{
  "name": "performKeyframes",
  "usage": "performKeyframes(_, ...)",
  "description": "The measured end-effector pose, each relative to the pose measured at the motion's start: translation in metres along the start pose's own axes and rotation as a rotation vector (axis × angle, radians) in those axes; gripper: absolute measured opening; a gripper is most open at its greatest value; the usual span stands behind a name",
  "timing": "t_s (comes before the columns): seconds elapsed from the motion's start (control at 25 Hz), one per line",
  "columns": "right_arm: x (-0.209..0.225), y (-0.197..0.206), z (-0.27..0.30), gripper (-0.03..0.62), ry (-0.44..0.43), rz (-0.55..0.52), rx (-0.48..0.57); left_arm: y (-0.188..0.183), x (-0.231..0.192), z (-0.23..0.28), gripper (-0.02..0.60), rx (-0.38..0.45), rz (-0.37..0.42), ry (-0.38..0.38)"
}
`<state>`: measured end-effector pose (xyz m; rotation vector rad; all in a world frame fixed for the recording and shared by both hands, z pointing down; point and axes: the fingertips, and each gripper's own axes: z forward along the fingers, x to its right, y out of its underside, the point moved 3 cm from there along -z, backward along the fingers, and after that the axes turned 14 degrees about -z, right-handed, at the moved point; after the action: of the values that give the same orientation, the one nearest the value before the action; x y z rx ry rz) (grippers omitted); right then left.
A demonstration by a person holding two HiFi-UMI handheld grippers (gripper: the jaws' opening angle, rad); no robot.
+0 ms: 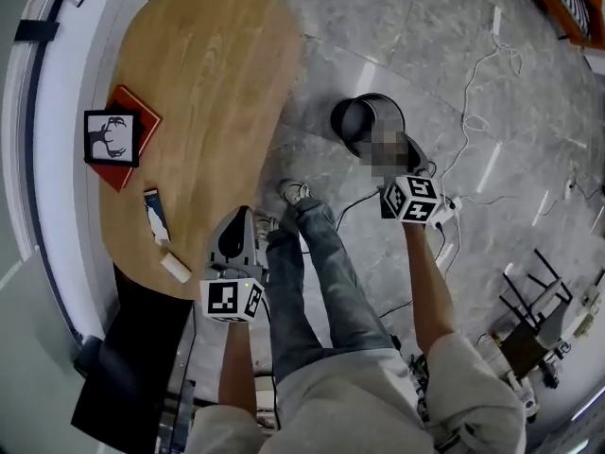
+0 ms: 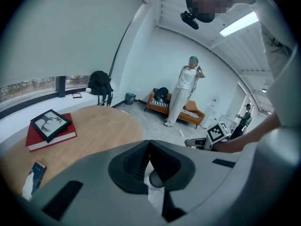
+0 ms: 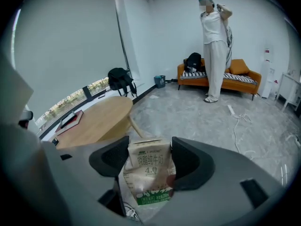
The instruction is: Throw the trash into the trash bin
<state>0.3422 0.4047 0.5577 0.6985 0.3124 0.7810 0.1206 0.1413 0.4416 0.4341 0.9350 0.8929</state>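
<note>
Cardboard milk carton [image 3: 148,171] sits clamped between the right gripper's [image 3: 149,157] jaws, held near the black trash bin [image 1: 364,102] on the floor, apparently ready for dropping. The left gripper [image 2: 149,147], jaws together on nothing, idles by the wooden table [image 1: 217,83].

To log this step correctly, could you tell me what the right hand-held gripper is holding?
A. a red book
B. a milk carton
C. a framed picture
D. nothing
B: in the right gripper view, the carton stands upright between the jaws of the right hand-held gripper, which are closed against its sides.
</note>
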Motion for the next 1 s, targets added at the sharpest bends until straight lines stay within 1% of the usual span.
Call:
performKeyframes(0.2,0.038,0.015,0.006,0.302,0.044,0.075,0.012,0.009,0.031,0.029,0.018,-0.042,0.028,0.045)
performKeyframes(0.36,0.056,0.034,0.011,0.316,0.096,0.128,-0.016,0.014,0.046,0.044,0.018,-0.083,0.065,0.092)
performKeyframes(0.44,0.059,0.038,0.008,0.316,0.097,0.148,-0.016,0.014,0.052,0.048,0.018,-0.094,0.077,0.105)
performKeyframes(0.56,0.053,0.037,0.0,0.316,0.076,0.148,0.01,0.014,0.053,0.048,0.018,-0.091,0.079,0.11)
performKeyframes(0.68,0.038,0.03,-0.003,0.316,0.05,0.11,0.026,0.013,0.046,0.042,0.019,-0.073,0.072,0.096)
performKeyframes(0.88,0.0,0.007,0.0,0.316,-0.049,0.025,0.042,0.007,0.036,0.021,0.018,-0.02,0.04,0.034)
performKeyframes(1.0,-0.028,-0.008,0.006,0.314,-0.115,-0.034,0.042,0.004,0.025,0.003,0.018,0.015,-0.001,-0.017)
